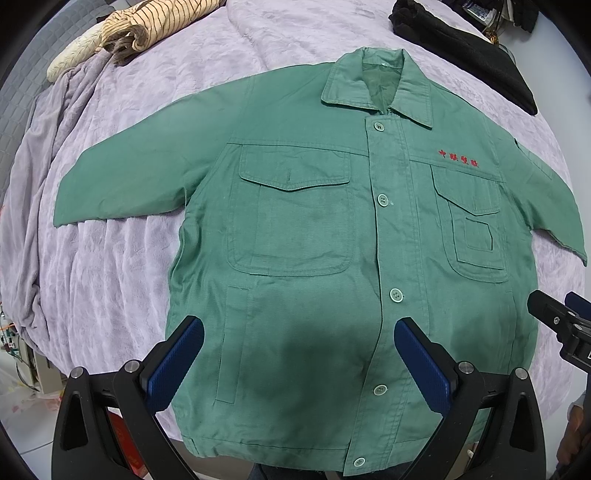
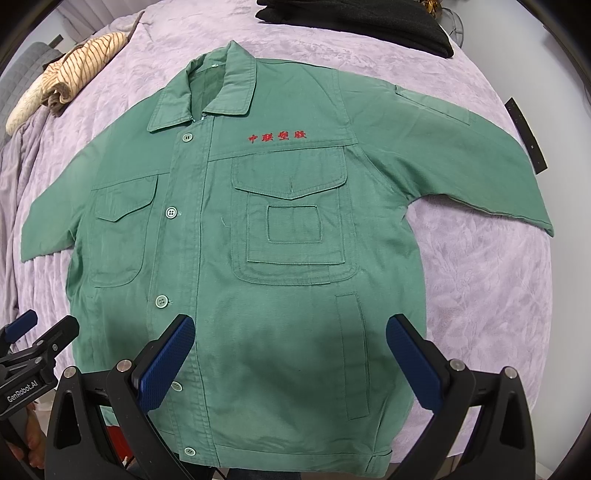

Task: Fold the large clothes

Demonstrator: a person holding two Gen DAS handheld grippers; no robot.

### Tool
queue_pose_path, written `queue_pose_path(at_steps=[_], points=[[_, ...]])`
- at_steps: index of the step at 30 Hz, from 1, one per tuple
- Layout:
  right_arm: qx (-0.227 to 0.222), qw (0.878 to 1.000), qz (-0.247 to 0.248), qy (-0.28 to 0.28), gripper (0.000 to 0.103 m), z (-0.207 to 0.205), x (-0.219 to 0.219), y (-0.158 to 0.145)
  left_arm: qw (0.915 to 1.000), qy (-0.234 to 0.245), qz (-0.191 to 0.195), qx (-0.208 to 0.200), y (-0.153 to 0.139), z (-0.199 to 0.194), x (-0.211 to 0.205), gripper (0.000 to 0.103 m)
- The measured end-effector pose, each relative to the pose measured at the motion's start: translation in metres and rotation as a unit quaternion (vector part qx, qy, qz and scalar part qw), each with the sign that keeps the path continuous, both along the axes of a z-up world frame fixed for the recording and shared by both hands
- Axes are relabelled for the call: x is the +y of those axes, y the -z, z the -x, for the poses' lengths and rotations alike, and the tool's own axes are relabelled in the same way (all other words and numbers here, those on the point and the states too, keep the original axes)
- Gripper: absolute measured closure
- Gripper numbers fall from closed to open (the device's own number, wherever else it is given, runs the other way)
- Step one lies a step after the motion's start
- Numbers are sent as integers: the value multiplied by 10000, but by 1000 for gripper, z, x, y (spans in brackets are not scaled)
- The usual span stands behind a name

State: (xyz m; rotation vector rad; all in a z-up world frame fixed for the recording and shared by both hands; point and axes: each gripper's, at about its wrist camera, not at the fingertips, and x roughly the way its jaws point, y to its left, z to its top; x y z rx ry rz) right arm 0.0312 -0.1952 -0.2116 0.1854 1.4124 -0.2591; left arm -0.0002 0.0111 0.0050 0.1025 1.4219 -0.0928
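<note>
A green work jacket (image 1: 314,229) lies flat and buttoned, front up, on a lilac blanket, collar far, both sleeves spread out; it also shows in the right wrist view (image 2: 280,258). Red embroidered characters (image 2: 277,136) sit on its chest. My left gripper (image 1: 299,332) is open and empty, hovering above the jacket's lower hem area. My right gripper (image 2: 290,330) is open and empty, above the hem on the other side. The right gripper shows at the right edge of the left wrist view (image 1: 561,317), and the left gripper at the left edge of the right wrist view (image 2: 33,339).
The lilac blanket (image 1: 129,258) covers a bed. A striped beige garment (image 1: 147,26) lies bunched at the far left. A black garment (image 1: 472,48) lies at the far right. The bed's near edge is just below the jacket hem.
</note>
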Motion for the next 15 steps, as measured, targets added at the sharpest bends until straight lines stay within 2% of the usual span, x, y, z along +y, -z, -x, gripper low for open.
queue_pose_path(at_steps=[15], points=[[16,10000,30,9,0,-2,2,2,9997,44,178,138,8,-5,-2,0]])
